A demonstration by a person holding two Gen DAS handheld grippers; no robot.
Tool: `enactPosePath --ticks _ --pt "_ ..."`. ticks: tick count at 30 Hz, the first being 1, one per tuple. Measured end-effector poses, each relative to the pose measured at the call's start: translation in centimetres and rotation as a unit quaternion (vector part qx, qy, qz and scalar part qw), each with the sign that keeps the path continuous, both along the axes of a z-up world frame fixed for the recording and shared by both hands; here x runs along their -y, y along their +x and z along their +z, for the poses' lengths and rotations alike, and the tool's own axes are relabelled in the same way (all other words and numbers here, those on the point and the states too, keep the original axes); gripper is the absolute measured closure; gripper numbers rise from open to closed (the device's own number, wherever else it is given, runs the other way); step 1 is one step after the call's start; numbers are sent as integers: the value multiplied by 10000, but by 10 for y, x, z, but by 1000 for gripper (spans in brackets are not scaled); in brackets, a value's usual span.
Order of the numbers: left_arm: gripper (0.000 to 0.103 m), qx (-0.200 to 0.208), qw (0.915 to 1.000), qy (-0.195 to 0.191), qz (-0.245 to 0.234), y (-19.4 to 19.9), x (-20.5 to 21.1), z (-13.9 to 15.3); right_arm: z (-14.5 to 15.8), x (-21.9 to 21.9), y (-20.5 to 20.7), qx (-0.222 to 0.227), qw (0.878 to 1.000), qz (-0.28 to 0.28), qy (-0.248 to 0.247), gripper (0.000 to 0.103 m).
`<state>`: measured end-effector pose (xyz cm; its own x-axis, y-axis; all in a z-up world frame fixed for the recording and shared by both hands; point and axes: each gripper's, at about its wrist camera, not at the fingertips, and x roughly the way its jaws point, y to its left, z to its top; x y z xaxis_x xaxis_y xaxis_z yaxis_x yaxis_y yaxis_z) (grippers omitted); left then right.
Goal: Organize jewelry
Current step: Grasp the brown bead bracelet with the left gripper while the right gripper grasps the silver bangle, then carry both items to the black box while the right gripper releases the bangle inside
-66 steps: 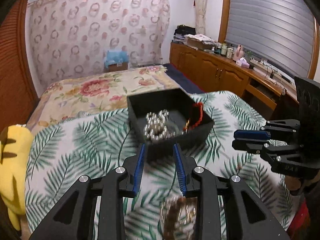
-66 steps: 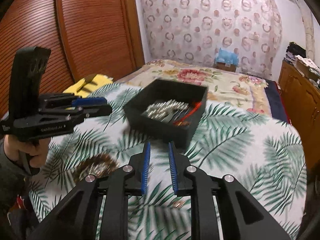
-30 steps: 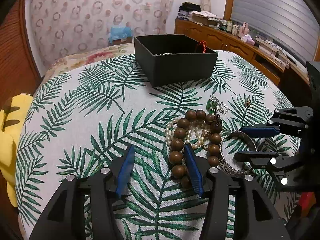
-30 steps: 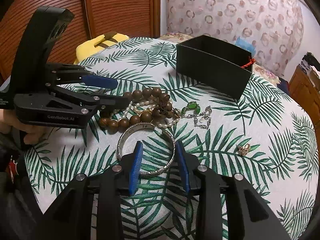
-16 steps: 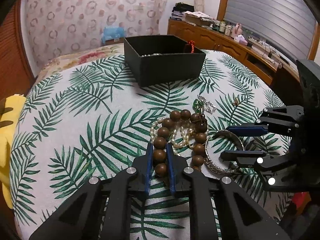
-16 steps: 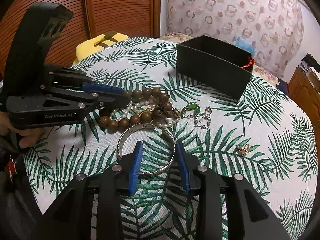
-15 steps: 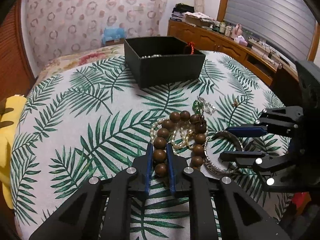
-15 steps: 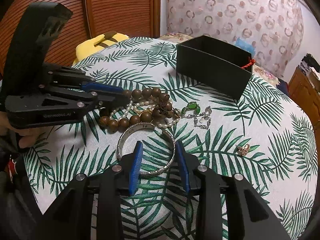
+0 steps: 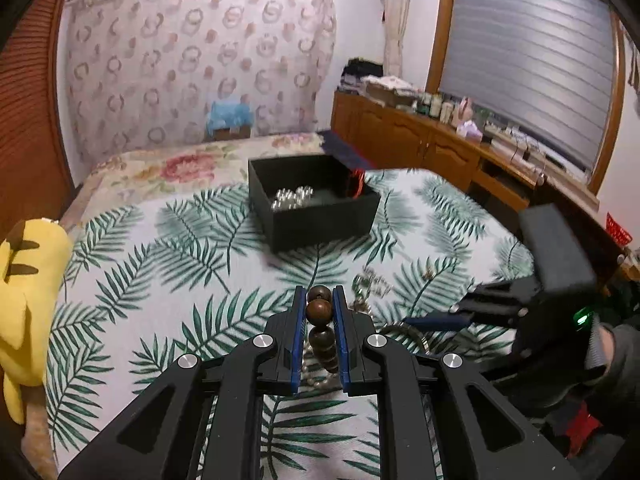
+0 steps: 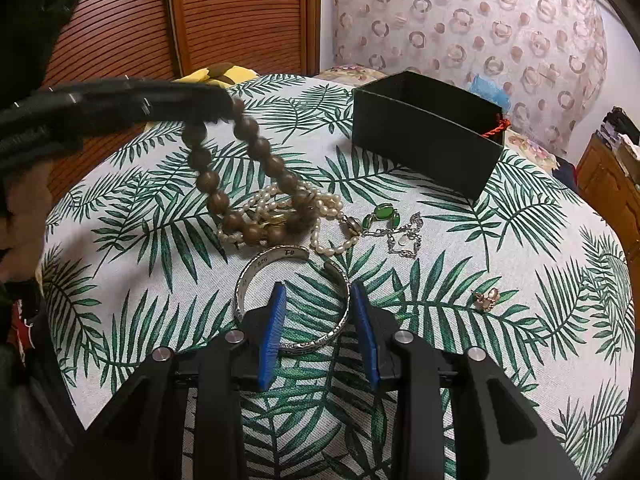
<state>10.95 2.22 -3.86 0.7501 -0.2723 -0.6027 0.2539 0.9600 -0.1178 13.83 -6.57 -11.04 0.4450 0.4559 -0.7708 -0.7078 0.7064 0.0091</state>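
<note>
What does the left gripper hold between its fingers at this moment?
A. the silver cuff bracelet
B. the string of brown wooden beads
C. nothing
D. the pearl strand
B: the left gripper is shut on the string of brown wooden beads, which hangs from it, its lower end on the pearl strand.

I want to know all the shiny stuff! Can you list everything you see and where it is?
wooden bead bracelet: one, brown, upper end pinched in the left gripper, lower end on the pearls
pearl strand: one, cream, tablecloth middle, tangled under the beads
silver cuff bangle: one, silver, between the right gripper's fingers
green stone chain bracelet: one, green and silver, right of the pearls
small earring: one, gold-pink, alone at right
box: one, black, far side, silver beads and a red cord inside
plush toy: one, yellow, left edge
tablecloth: one, white with green leaves
left gripper: shut on the beads
right gripper: jaws just closing around the bangle, not pressing
</note>
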Motion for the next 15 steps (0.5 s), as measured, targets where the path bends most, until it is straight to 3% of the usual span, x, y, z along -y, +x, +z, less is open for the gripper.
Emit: enactPosePath --ticks 2,4,15 --pt "91 89 10000 -20 5 -3 0 7 1 3 3 -30 10000 -48 -1 90" --pt "91 166 9999 -33 12 -4 0 13 1 6 6 -118 9999 -60 38 97" --pt "91 472 9988 -86 34 0 -2 38 31 13 14 245 9995 -106 152 97"
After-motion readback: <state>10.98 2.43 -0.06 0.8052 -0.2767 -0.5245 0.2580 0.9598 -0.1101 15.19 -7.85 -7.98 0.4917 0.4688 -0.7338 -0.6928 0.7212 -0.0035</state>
